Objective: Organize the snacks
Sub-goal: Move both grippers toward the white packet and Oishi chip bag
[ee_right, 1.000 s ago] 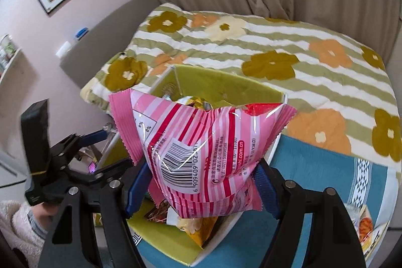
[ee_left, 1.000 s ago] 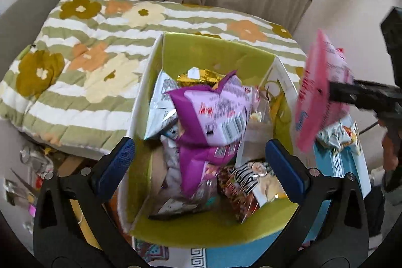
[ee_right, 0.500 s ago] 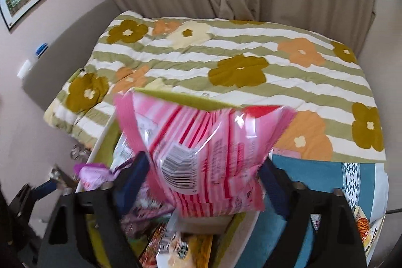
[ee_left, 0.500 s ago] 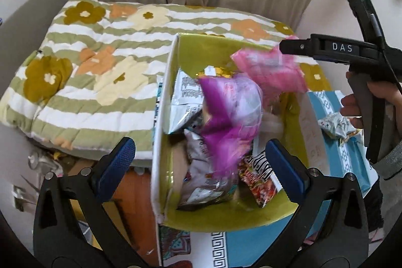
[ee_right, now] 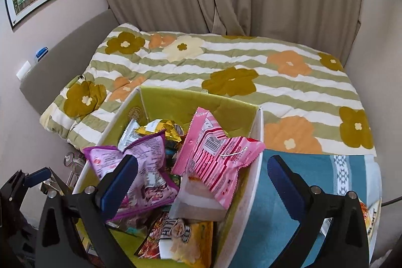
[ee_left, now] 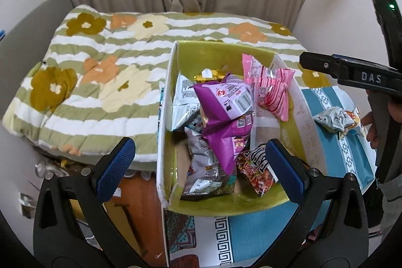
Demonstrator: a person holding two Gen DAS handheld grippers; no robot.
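Several snack packets fill the green box (ee_left: 173, 102) in the left wrist view: a purple bag (ee_left: 226, 107) on top of the heap, a pink striped bag (ee_left: 270, 89) leaning against the box's right wall, silver and red packets lower down. The left gripper (ee_left: 198, 167) hovers over the near end of the box with its blue pads spread wide and nothing between them. At the right edge a hand carries the right gripper (ee_left: 351, 72), one finger reaching over the box rim; beyond it a crumpled silver packet (ee_left: 335, 118) lies loose on the blue cloth (ee_left: 326, 157), apart from the box.

From the right wrist view, the right gripper (ee_right: 203, 182) stands fully spread above the box (ee_right: 253, 182), and the pink striped bag (ee_right: 216, 162) lies free inside, no pad pressing it. A packet at the far right edge (ee_right: 371, 217) is probably another stray snack, though only a sliver shows.

Judged from this, the pink bag's drop-off is done. Next comes a swing right to the loose silver packet, a descent with pads apart, and a pinch across its crumpled body.
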